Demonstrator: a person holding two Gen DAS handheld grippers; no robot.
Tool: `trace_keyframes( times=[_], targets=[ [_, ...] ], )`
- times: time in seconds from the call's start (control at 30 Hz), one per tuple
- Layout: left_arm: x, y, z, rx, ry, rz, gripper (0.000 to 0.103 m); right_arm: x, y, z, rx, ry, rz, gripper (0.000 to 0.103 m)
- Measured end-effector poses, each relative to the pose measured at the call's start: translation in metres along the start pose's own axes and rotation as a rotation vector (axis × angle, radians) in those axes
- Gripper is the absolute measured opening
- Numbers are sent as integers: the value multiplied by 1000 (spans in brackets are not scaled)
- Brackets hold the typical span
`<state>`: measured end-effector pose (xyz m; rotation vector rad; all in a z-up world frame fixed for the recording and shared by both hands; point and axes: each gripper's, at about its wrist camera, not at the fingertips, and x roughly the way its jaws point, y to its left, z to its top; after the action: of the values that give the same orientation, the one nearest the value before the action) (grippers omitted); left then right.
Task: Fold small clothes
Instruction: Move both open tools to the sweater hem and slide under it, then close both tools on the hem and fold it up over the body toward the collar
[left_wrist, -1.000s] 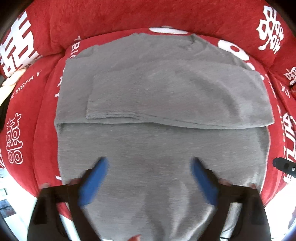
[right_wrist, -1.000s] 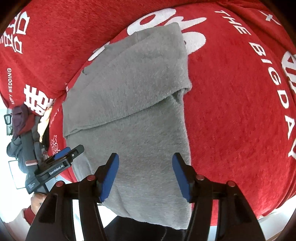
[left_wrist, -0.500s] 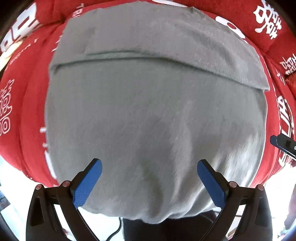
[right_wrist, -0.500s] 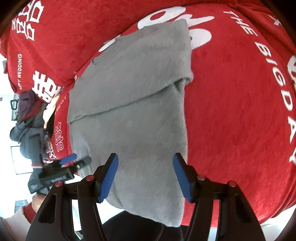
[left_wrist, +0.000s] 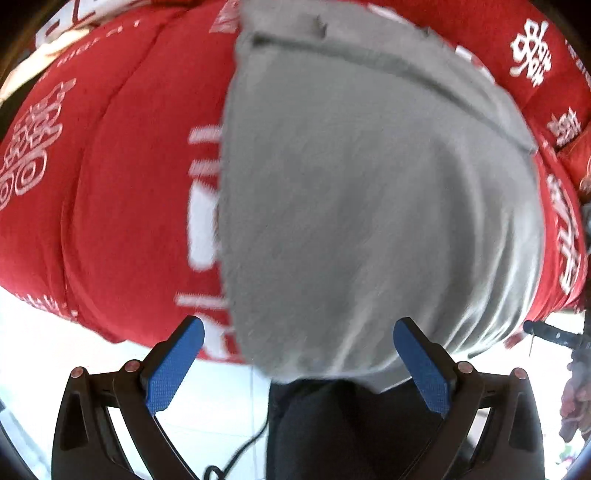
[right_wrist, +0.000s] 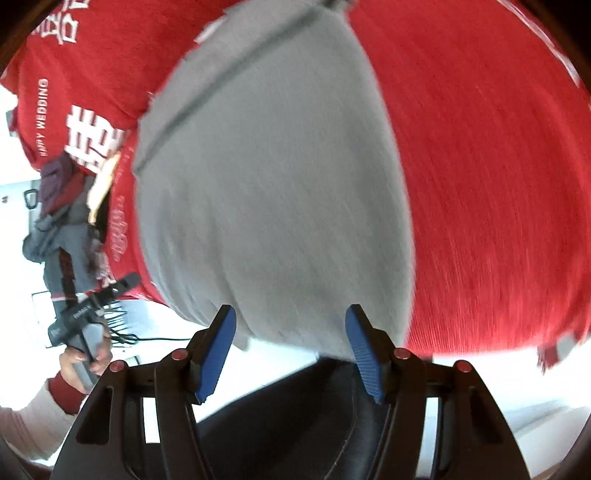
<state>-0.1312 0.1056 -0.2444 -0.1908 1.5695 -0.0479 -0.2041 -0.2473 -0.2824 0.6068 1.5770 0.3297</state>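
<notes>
Left wrist view: our left claw (left_wrist: 297, 363) and right claw (right_wrist: 290, 349) gape empty at the near hem of the gray garment (left_wrist: 369, 206) on the red bed cover (left_wrist: 110, 184) — a one-sided pinch could skew the fold.

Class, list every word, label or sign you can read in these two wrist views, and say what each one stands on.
"HAPPY WEDDING": white print on the red cover.
Large white Chinese double-happiness signs on the red cover: legible as signs.
Other white lettering on the cover beside the grey top: too blurred to read.
White label on the left gripper: too small to read.
</notes>
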Motion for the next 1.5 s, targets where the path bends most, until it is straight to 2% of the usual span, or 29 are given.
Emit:
trace_keyframes(
  times=[0.17, 0.27, 0.4, 0.53, 0.63, 0.77, 0.83, 0.87, 0.9, 0.93, 0.97, 1.0, 1.07, 1.17, 1.27, 1.4, 1.5],
  targets=[
    [19, 19, -25, -2, 23, -52, 103, 26, -25, -24, 76, 38, -28, 66],
    [33, 29, -34, -21, 28, -93, 103, 39, -32, -27, 55, 52, -75, 65],
    [51, 34, -33, -34, 34, -120, 103, 55, -32, -23, -4, 78, -71, 66],
    [57, 25, -30, -44, 40, -169, 103, 67, -21, -23, -74, 119, -38, 69],
    [55, 14, -32, -44, 46, -261, 103, 65, -12, -24, -79, 118, 34, 69],
    [59, 3, -32, -5, 47, -254, 103, 63, -9, -14, -70, 106, 103, 69],
    [58, 8, -31, -25, 42, -259, 97, 71, -10, -11, -47, 113, 111, 69],
    [57, 11, -31, -37, 42, -251, 88, 73, -12, -11, -32, 119, 119, 68],
    [55, 15, -31, -47, 41, -240, 74, 76, -15, -11, -9, 128, 122, 60],
    [54, 19, -31, -52, 41, -225, 65, 80, -16, -13, 24, 142, 125, 49],
    [55, 25, -34, -49, 47, -199, 47, 82, -16, -15, 55, 154, 131, 21],
    [57, 31, -37, -39, 57, -204, 32, 81, -18, -16, 68, 157, 139, 13],
    [56, 38, -37, -41, 77, -279, 16, 75, -17, -22, 72, 143, 169, 12],
    [47, 36, -33, -14, 67, -328, 16, 66, -10, -25, 83, 130, 234, 12],
    [31, 35, -31, -14, 45, -411, 16, 56, 1, -27, 89, 104, 302, 12],
    [7, 28, -25, -26, -5, -500, 15, 36, 14, -25, 104, 47, 401, 12],
    [-12, 27, -10, -44, -53, -555, 15, 22, 27, -19, 105, -4, 453, 12]
  ],
)
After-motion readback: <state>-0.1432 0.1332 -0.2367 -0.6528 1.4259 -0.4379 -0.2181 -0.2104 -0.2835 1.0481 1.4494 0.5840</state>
